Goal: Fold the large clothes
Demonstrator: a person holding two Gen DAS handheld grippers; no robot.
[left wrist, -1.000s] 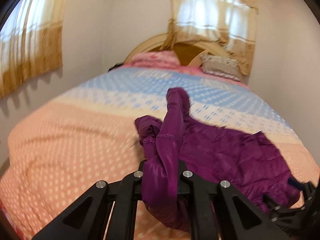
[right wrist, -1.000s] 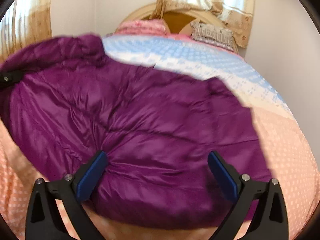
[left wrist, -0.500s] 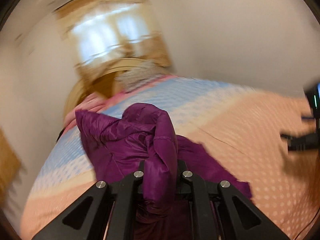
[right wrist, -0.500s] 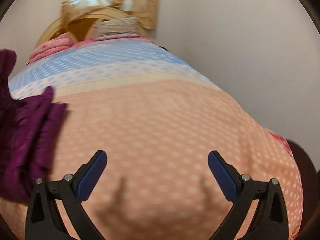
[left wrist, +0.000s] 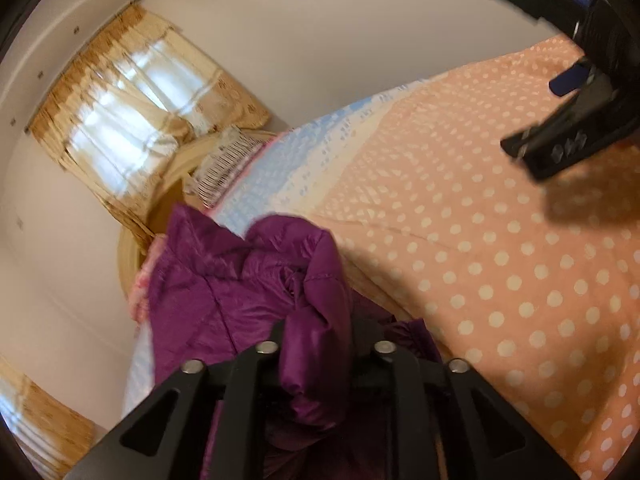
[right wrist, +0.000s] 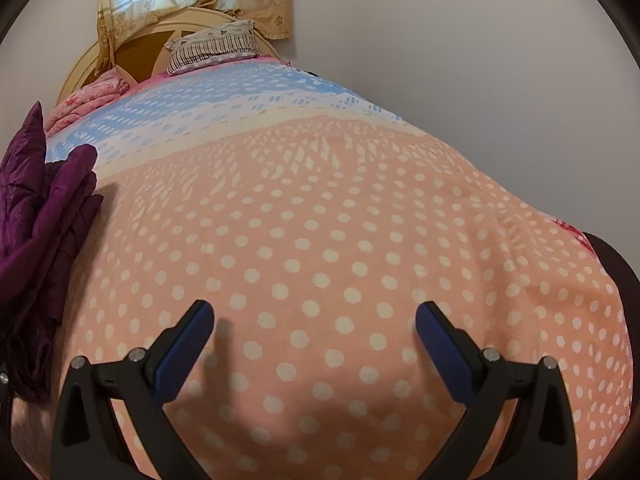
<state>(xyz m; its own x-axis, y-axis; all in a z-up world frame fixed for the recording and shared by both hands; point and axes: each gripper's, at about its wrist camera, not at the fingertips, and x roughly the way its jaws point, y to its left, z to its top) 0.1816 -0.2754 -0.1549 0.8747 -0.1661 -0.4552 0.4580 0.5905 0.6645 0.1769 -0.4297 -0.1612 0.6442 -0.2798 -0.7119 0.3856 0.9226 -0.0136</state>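
A purple puffer jacket (left wrist: pixel 240 288) hangs bunched from my left gripper (left wrist: pixel 318 344). One fold fills the gap between the jaws, which are opening. In the right wrist view the same jacket (right wrist: pixel 44 216) lies in a heap at the far left of the bed. My right gripper (right wrist: pixel 314 328) is open, its blue pads spread wide just above the orange dotted bedspread (right wrist: pixel 340 200), with nothing between them. One of its fingers (left wrist: pixel 560 148) shows at the upper right of the left wrist view, away from the jacket.
The bedspread turns blue and white toward the headboard (right wrist: pixel 132 52). A striped pillow (right wrist: pixel 216 46) and a folded pink quilt (right wrist: pixel 92 98) lie there. A curtained window (left wrist: pixel 128 120) is behind. A bare wall runs close along the bed's right side.
The left gripper rolled and swung across the bed with the jacket fold in it. The right gripper moved off the jacket to the bare orange bedspread, then stayed there.
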